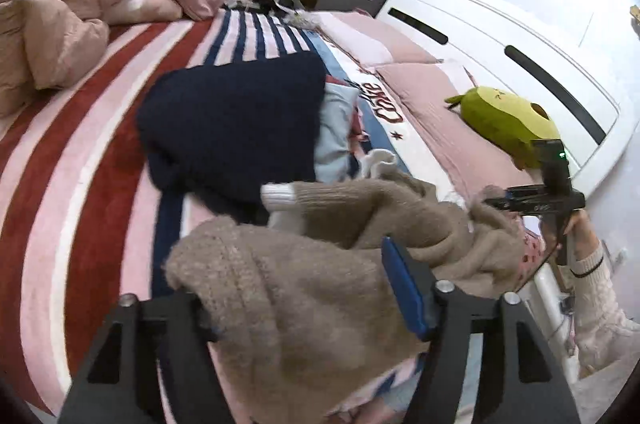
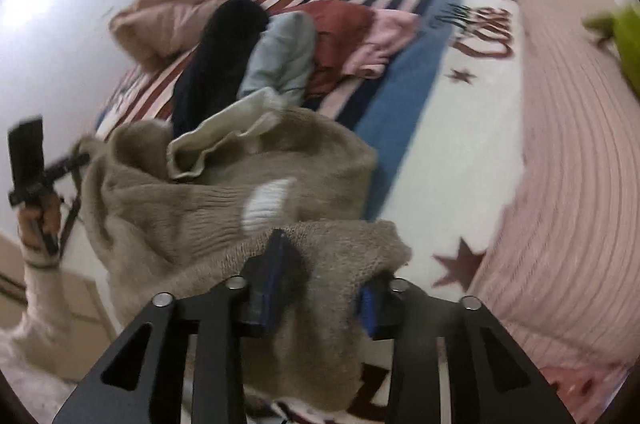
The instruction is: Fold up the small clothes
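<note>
The left gripper [image 1: 316,308] was clamped on one edge of a tan sweater [image 1: 304,308], knit bunched thick between its fingers, the blue pad [image 1: 402,292] of one pressed against the wool. The right gripper [image 2: 320,298] pinched another edge of the same sweater [image 2: 224,199], cloth draped over and between its blue pads. The sweater hung slack between the two above the near edge of the bed [image 1: 80,127], a white cuff [image 1: 280,195] showing on its folded sleeve and a cream lining [image 2: 208,143] turned out at the top. Just beyond lay a pile: a navy garment [image 1: 232,127], a pale blue one [image 2: 280,59], then a red one [image 2: 340,27] and a pink one [image 2: 384,35]. Farther off, a green plush [image 1: 504,119] sat on a pink pillow [image 1: 440,119], and a crumpled duvet [image 1: 60,23] lay at the far side
</note>
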